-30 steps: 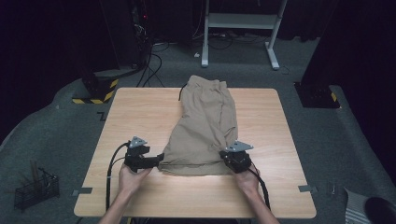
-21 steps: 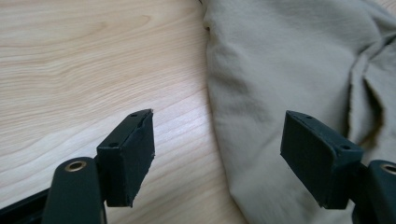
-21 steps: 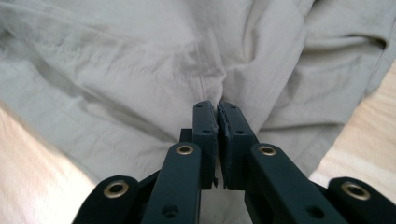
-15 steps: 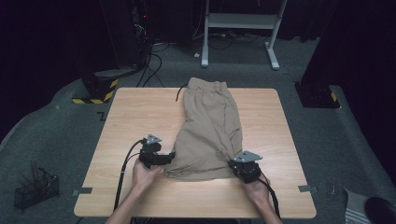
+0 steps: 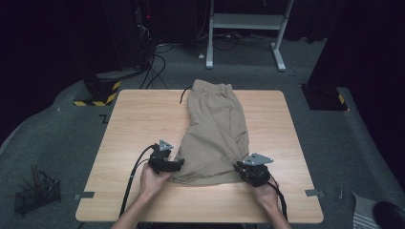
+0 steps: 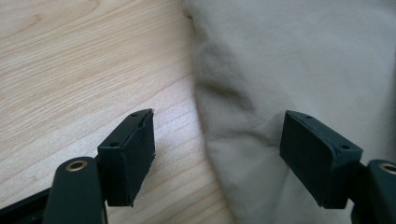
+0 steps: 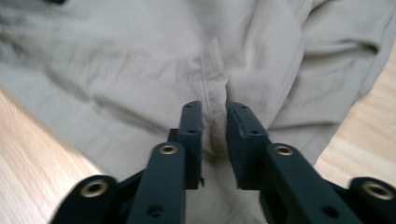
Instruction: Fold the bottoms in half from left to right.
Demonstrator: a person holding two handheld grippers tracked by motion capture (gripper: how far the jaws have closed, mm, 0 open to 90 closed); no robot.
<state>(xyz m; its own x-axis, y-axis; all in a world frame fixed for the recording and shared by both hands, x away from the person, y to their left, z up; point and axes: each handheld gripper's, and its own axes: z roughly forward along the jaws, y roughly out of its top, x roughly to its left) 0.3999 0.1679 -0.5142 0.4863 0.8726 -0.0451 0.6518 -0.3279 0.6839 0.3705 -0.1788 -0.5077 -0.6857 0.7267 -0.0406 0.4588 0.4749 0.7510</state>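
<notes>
Hands nearer; shorts (image 5: 215,129) between tools.

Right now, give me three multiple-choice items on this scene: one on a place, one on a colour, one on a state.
1. Where do the shorts lie?
A. on the wooden table
B. on the floor
C. over a chair

2. What colour are the shorts?
A. blue
B. khaki
C. red

3. How do the left gripper jaws stand?
A. clamped on cloth
B. shut on nothing
C. wide open

A: the high view shows them flat on the tabletop.
B: the cloth is tan in every view.
C: the left gripper view shows a wide gap over the shorts' edge.
</notes>
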